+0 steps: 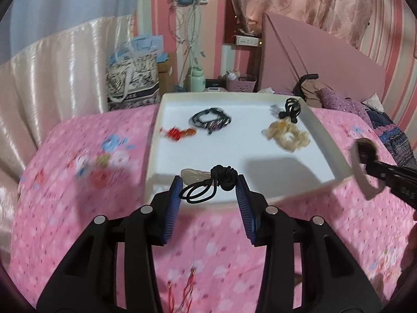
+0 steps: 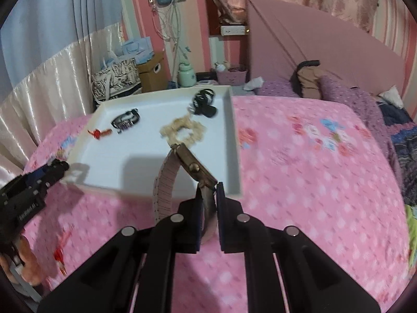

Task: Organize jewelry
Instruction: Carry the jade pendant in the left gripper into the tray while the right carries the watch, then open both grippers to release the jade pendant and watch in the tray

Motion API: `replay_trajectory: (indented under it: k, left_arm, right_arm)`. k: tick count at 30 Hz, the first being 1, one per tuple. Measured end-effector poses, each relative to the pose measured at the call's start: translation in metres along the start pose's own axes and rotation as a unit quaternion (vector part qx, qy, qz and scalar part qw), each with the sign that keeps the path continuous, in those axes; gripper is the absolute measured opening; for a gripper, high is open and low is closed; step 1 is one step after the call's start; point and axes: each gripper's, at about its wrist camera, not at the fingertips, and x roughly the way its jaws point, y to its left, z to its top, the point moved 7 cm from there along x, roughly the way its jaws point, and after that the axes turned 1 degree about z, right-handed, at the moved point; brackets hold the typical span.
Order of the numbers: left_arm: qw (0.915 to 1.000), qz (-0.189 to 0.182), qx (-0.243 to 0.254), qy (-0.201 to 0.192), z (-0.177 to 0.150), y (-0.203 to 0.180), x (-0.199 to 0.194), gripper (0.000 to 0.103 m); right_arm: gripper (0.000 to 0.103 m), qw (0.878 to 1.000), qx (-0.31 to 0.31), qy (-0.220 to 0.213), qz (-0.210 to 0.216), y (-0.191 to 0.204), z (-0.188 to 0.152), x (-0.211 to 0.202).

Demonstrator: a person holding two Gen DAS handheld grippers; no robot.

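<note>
Holding a black knotted cord hair tie (image 1: 217, 184) between its blue pads, your left gripper (image 1: 209, 191) stands part-way closed, the pads pressing the knot and loops above the near edge of the shallow white foam tray (image 1: 327, 140). Your right gripper (image 2: 208, 195) is clamped tight on the pale pink strap of a brass-cased wristwatch (image 2: 194, 168), raised over the tray's near right corner. Inside the tray lie a cream frilly scrunchie (image 2: 182, 131), a black claw clip (image 2: 203, 103), a dark beaded bracelet (image 1: 211, 120) and a red knotted charm (image 1: 176, 133). The tray rests on a pink floral bedspread (image 2: 312, 182).
</note>
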Motion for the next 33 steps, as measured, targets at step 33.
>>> replay_trajectory:
  k: [33]
  left_arm:
    - [0.9983, 0.015, -0.003, 0.057, 0.01, -0.001, 0.108, 0.041]
  right_arm:
    - [0.009, 0.999, -0.003, 0.035, 0.004, 0.028, 0.014, 0.109]
